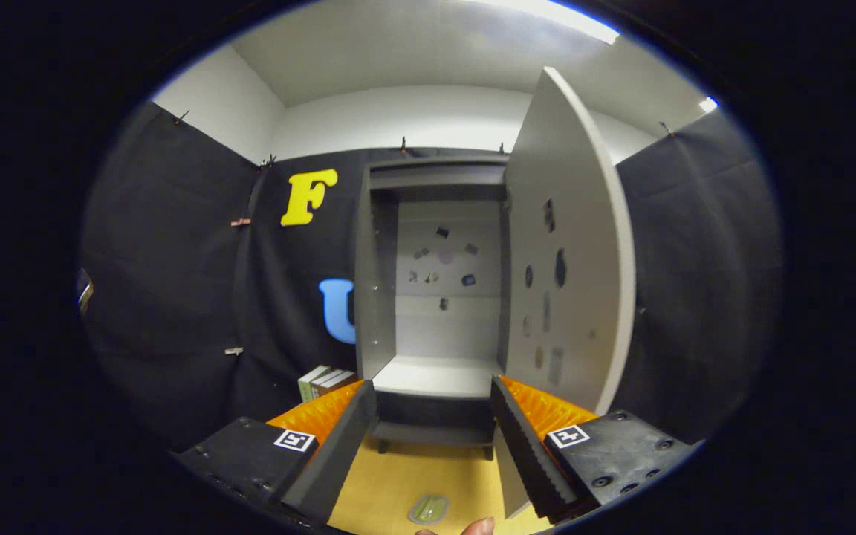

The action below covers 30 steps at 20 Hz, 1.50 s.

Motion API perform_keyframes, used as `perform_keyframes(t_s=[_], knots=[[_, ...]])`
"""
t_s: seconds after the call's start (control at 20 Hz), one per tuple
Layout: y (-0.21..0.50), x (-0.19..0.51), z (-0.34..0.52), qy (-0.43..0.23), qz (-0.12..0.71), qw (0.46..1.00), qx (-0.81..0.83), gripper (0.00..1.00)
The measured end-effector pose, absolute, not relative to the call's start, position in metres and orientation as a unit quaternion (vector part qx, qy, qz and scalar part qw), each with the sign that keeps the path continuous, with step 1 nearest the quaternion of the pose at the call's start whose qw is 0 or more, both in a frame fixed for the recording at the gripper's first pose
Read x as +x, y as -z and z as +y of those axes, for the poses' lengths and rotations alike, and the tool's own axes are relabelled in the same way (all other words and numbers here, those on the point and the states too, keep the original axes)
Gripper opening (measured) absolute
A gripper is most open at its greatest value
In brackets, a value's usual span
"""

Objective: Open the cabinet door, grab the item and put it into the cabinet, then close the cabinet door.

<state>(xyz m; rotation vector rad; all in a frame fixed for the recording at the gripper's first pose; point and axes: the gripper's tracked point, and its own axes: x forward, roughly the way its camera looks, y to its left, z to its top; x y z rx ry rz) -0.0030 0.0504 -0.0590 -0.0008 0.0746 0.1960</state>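
Fingertip (478,527) of a hand pokes in lowest, beside a small flat translucent packet (429,509) lying on the smooth wooden bench (398,483) between my gripper's (434,427) ridged fingers, which stand wide apart, holding nothing. Just beyond them stands the grey cabinet (435,282), boxy and matte, its flat door (569,260) swung open to the right. Its pale shelf (435,375) lies bare. Small cartons (324,383) sit left of the cabinet's foot.
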Motion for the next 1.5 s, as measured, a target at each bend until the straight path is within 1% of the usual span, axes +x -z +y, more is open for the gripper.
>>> perform_keyframes(t_s=[0.3,0.5,0.8,1.1,1.5], knots=[[0.178,0.014,0.089,-0.121,0.161,0.979,0.0,0.98],[0.251,0.018,0.083,-0.104,0.243,0.964,0.014,0.98],[0.342,0.022,0.061,-0.072,0.318,0.945,0.012,0.99],[0.411,0.021,0.046,-0.05,0.379,0.924,0.017,0.99],[0.461,0.023,0.037,-0.029,0.423,0.905,0.032,0.99]])
